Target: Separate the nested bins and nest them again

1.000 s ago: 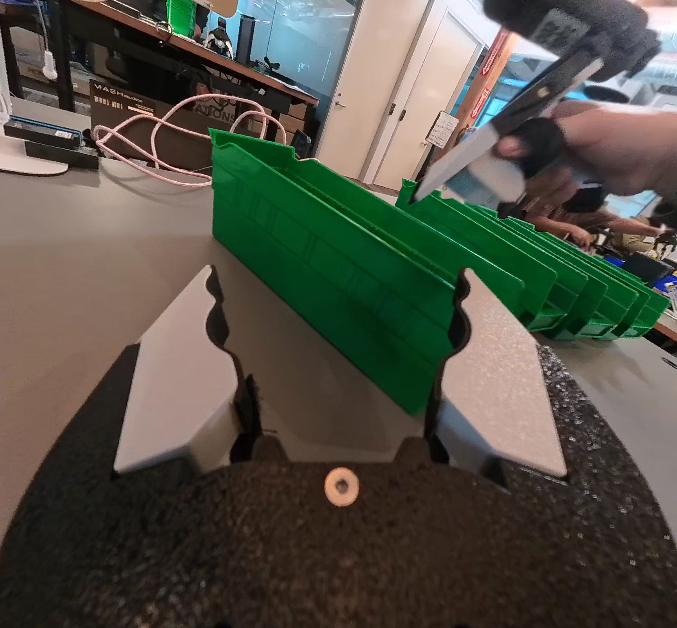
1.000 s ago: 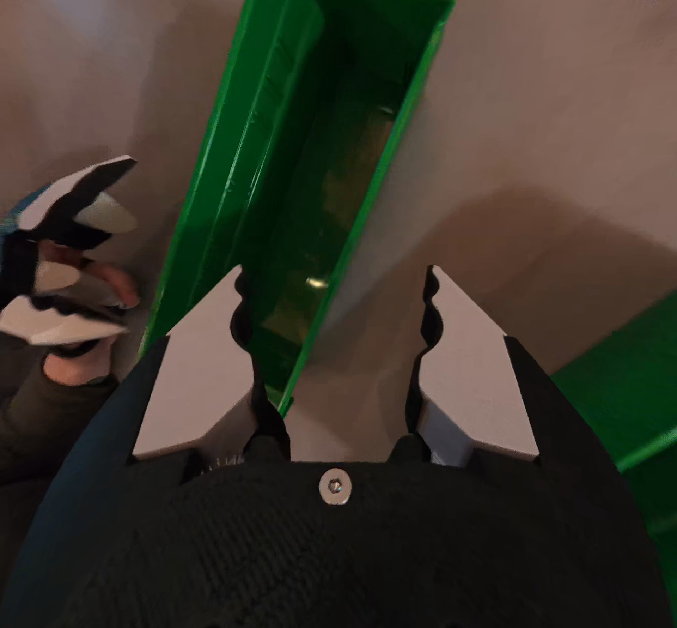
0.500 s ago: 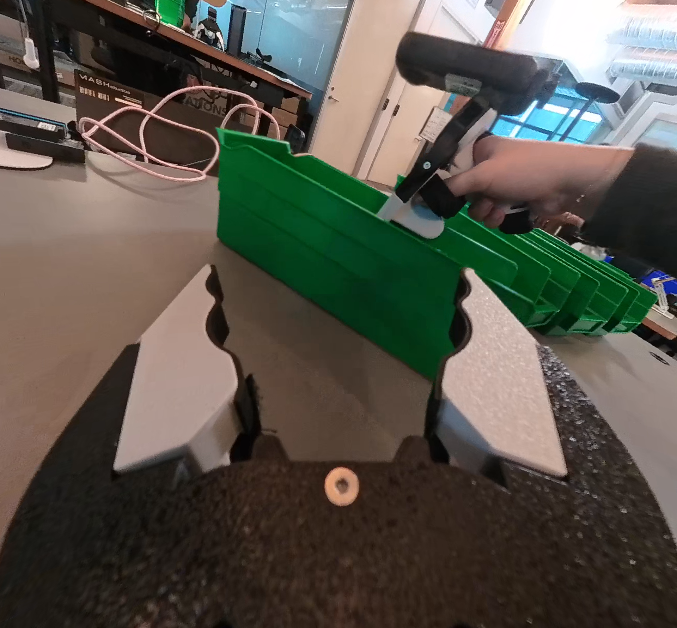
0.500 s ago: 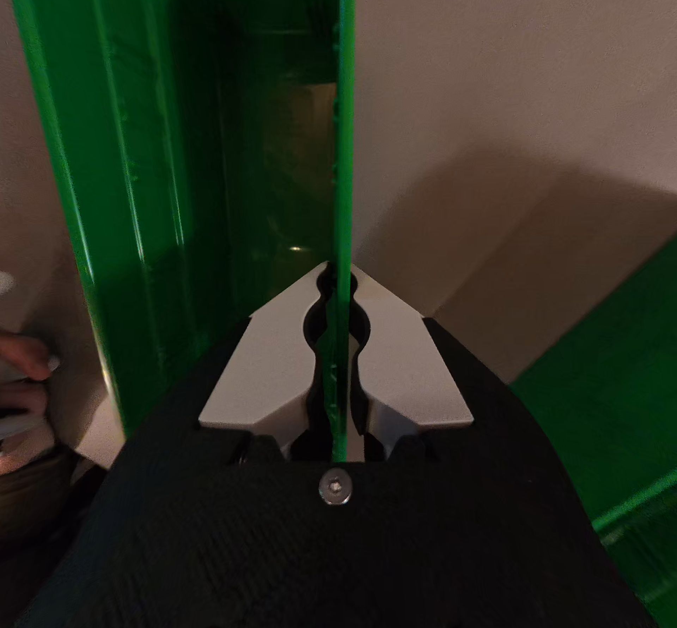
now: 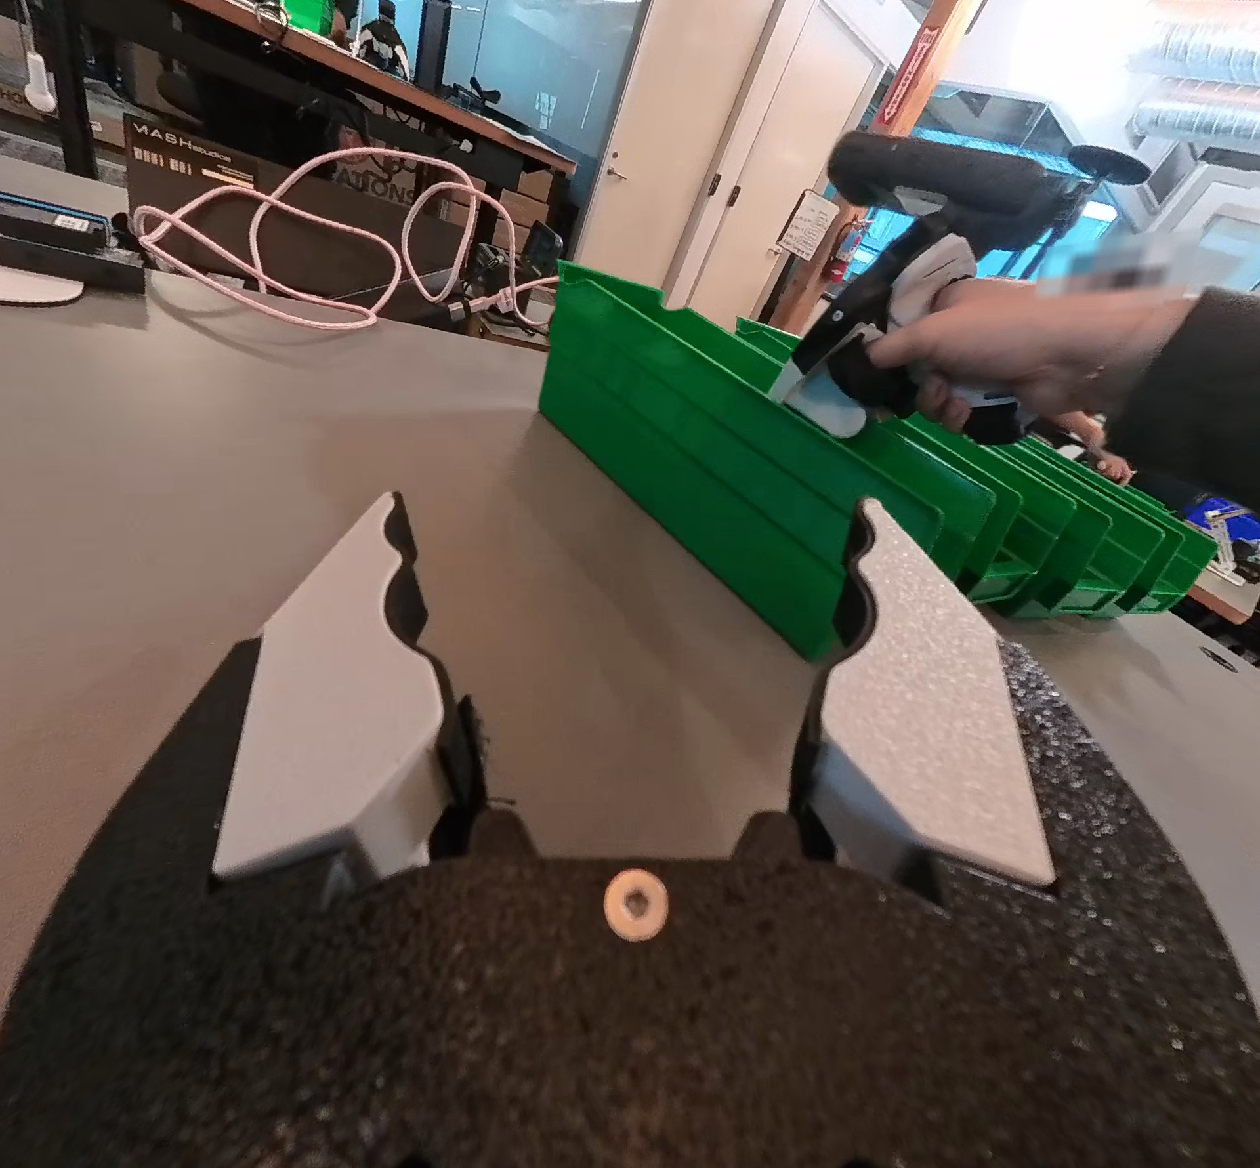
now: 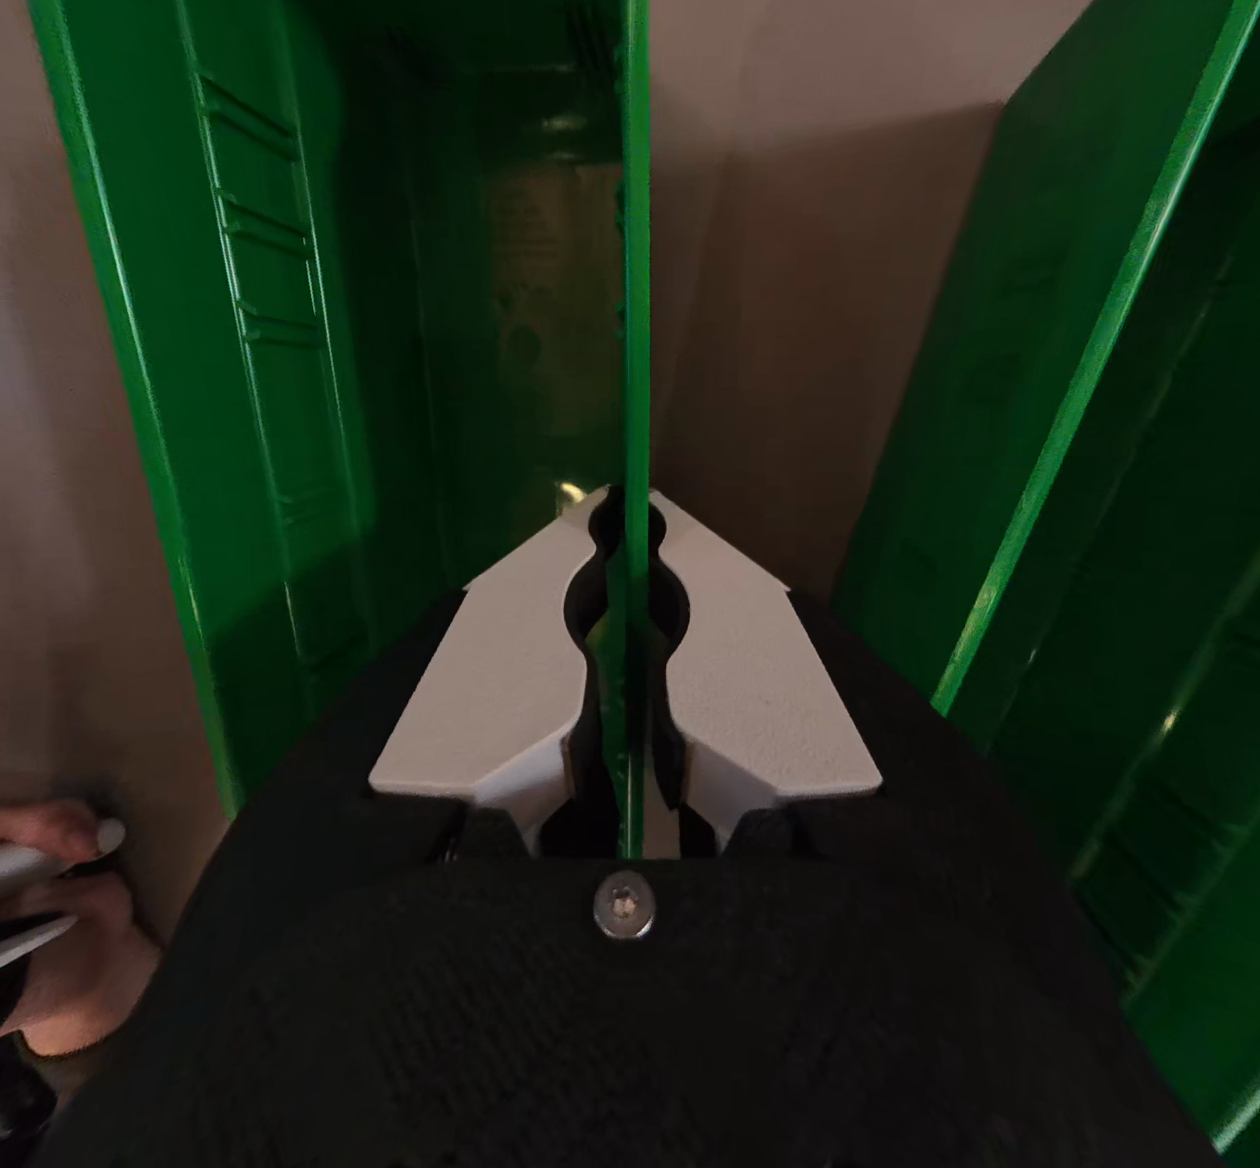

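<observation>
Right gripper (image 6: 627,522) now clamped, green bin (image 6: 637,249), seemingly lifted

dark cardboard box (image 5: 198,174) behind the grey table: pale printed lettering and a barcode row | red vertical sign (image 5: 910,72) on the wooden post: lettering too small to read | white sheet (image 5: 808,228) by the door: handwriting, illegible | right wrist view: no writing
</observation>
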The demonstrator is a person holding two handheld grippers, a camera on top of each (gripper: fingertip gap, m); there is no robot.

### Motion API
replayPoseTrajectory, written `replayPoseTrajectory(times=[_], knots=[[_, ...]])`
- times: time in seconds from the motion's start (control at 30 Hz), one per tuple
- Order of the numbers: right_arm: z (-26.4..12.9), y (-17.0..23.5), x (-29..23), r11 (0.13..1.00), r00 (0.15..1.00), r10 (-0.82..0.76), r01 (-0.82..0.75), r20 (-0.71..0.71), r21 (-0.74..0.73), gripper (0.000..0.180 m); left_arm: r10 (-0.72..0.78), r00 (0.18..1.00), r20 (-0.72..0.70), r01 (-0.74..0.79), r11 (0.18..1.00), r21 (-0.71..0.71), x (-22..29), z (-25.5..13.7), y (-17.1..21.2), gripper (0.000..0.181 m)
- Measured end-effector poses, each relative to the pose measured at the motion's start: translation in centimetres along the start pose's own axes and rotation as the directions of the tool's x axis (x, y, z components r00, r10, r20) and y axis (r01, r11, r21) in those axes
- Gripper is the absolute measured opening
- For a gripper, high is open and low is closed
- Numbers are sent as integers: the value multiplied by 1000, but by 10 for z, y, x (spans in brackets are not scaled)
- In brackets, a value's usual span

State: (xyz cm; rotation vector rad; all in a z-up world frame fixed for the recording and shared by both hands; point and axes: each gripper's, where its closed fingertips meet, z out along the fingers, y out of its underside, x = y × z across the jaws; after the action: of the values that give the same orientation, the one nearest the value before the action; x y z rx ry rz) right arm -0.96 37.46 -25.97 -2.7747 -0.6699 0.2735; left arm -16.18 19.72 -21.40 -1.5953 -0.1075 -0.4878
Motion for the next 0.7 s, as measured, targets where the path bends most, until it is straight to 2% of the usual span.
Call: replayPoseTrajectory(times=[0.07,0.17,0.27,0.37,0.47,0.57,0.7], knots=[[-1,8,-3,999,1000,-3,4,20,-37,7,-1,1000,0,1,1000,0,0,0,0,122],[-3,23,-20,994,990,24,-9,141,-108,40,2,1000,1,-2,1000,2,0,0,0,122],[-21,23,-24,996,982,-43,56,186,-64,47,7,1000,2,-7,1000,2,1,0,0,123],[-64,15,-26,979,962,-181,156,203,133,60,25,1000,7,-25,1000,-4,1,-1,1,122],[-117,24,-17,889,935,-329,258,135,379,62,62,998,11,-62,998,-7,5,-1,-2,121],[-162,60,-2,773,908,-413,308,72,555,61,110,994,6,-111,994,16,16,-7,-18,119],[-195,114,38,661,921,-390,291,-14,692,58,183,983,-16,-182,982,53,44,-25,-52,109]])
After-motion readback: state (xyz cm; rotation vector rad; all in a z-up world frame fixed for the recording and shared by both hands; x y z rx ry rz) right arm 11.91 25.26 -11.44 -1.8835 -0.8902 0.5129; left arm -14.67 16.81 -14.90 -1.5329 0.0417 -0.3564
